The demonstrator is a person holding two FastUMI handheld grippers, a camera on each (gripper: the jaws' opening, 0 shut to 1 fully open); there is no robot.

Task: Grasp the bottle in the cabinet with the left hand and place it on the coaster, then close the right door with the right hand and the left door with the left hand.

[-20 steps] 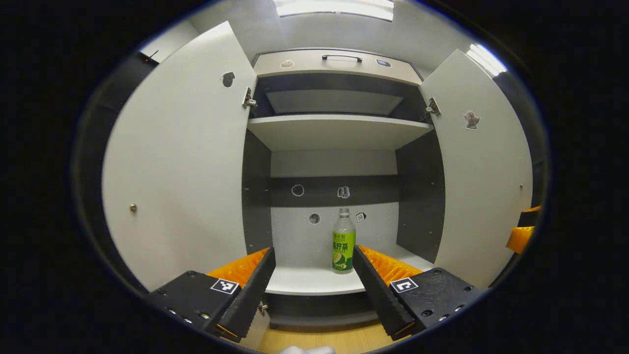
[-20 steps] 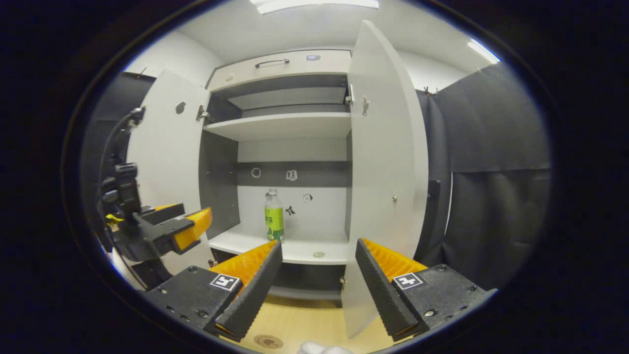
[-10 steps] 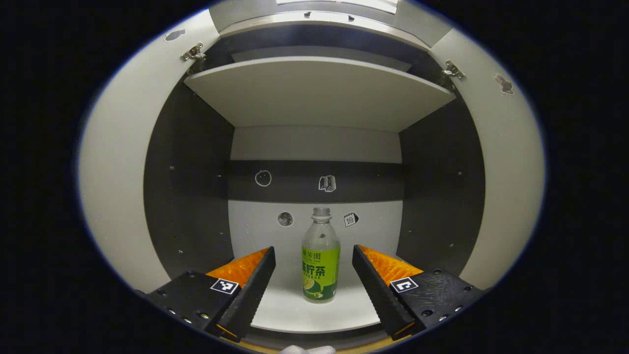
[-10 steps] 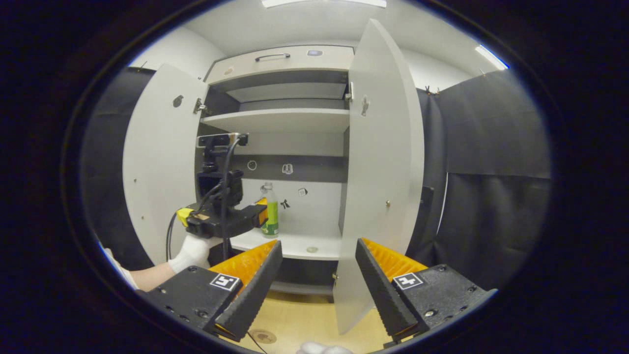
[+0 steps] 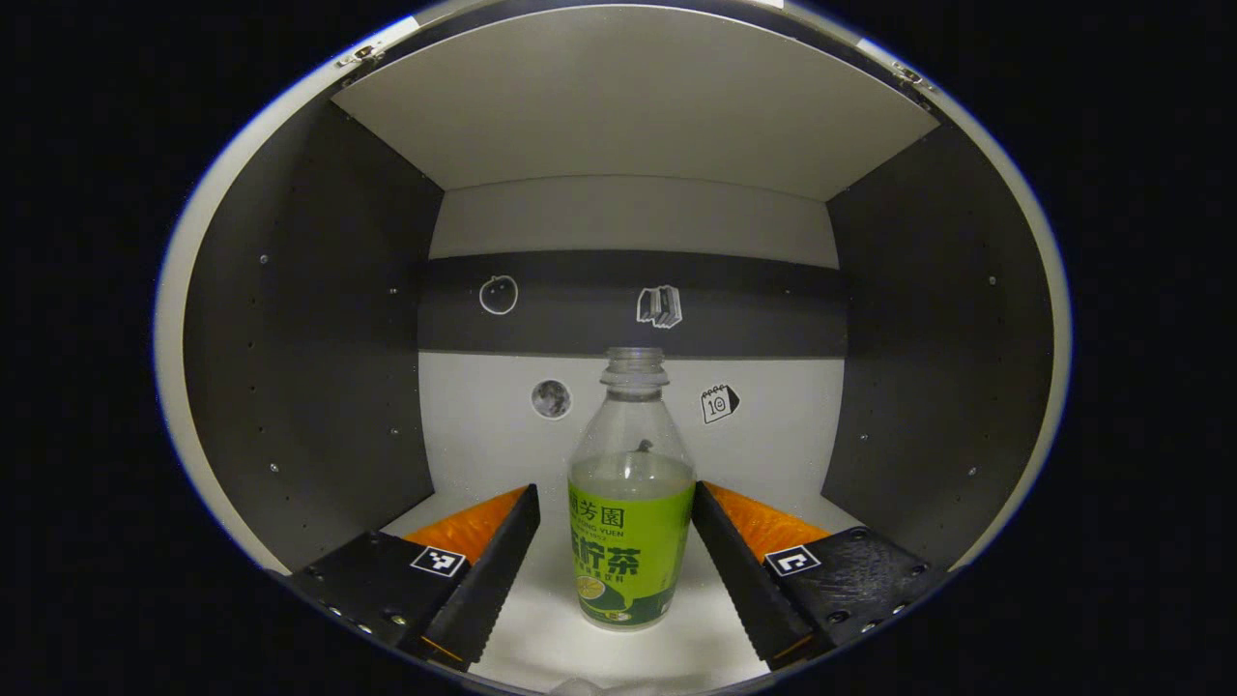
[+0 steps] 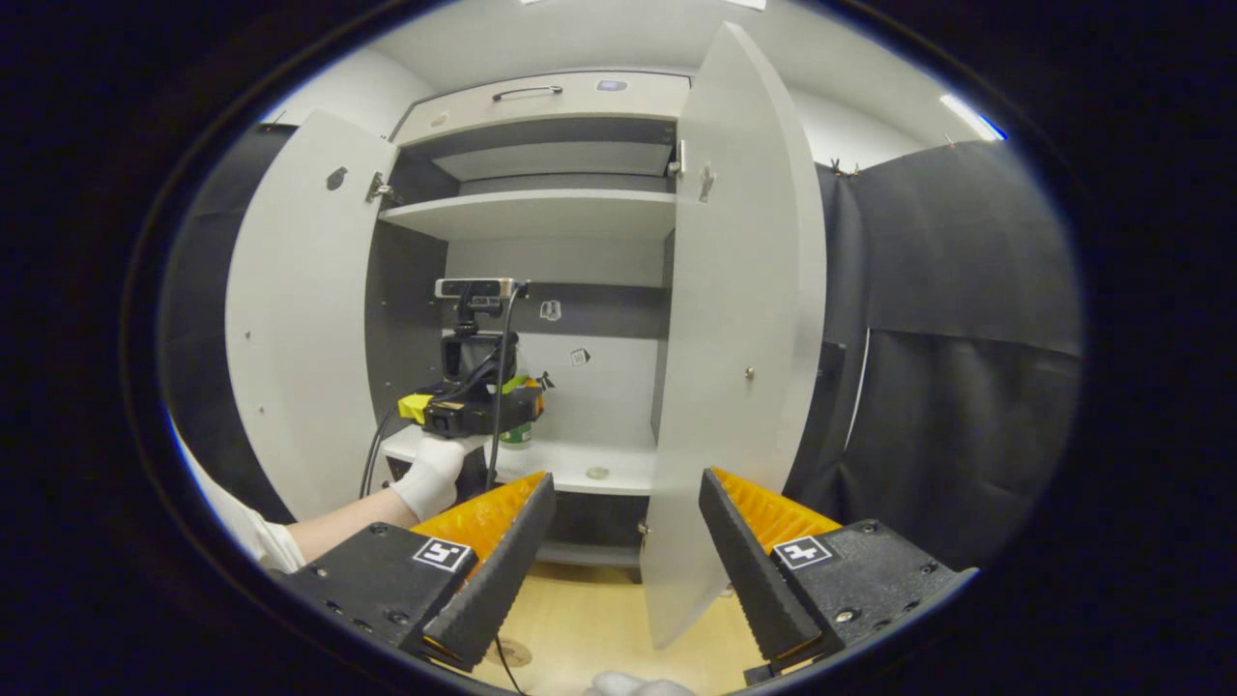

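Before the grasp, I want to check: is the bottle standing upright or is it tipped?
Upright. In the left gripper view the bottle stands on its base on the cabinet shelf, neck pointing up.

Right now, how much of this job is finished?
Nothing is finished yet. The left tool is open around the bottle, which stands on the cabinet shelf, ungripped. Left to do: grip it, set it on the coaster, then shut the right door and left door, both open.
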